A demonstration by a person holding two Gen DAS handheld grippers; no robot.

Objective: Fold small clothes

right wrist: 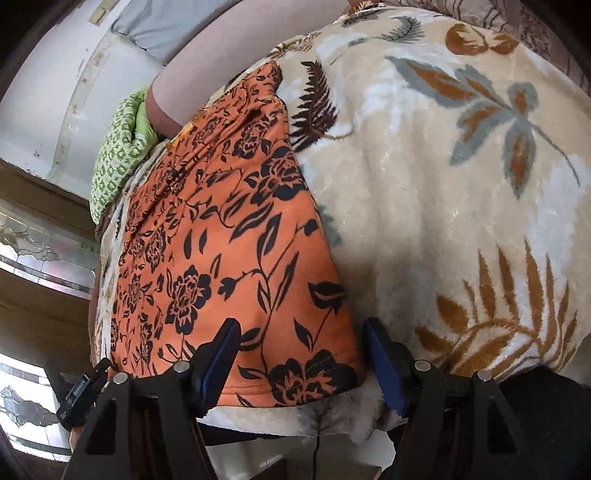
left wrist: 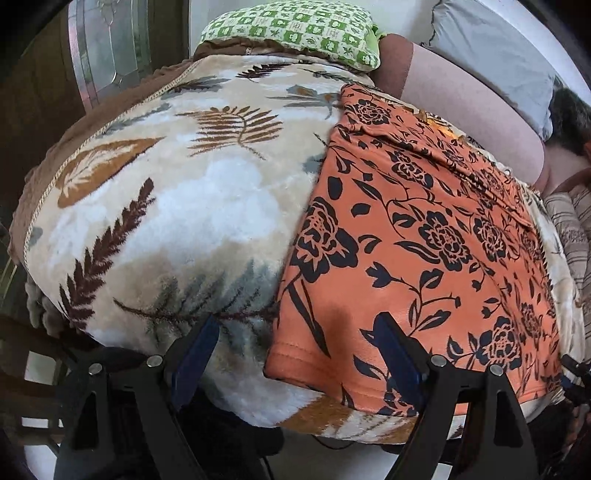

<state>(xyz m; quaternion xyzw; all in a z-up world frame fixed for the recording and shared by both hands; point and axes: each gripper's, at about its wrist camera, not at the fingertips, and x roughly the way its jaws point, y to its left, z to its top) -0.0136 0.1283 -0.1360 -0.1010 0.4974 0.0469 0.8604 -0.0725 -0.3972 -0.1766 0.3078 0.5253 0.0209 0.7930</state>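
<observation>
The orange floral garment lies spread flat on the plush leaf-print blanket that covers the bed, its hemmed edge running along the bed's near edge. The left gripper hovers at the garment's near left corner with its jaws spread wide, one finger over the blanket and the other over the cloth; the right gripper sits at the near right corner, jaws likewise spread and straddling the hem, holding nothing. The main risk here is the blanket's deep pile — if either jaw dips too low when closing, it will likely pinch blanket fibres together with the hem, and the lift would drag the blanket up and rumple the garment. A pinch that catches only the top layer would let the lower layer lag and leave a crooked fold. The corners also sit right at the bed's edge, so a nudge outward could slide the hem off. At the far edge a green patterned pillow crowds the garment's end — a fold carried too far could ride onto it.
</observation>
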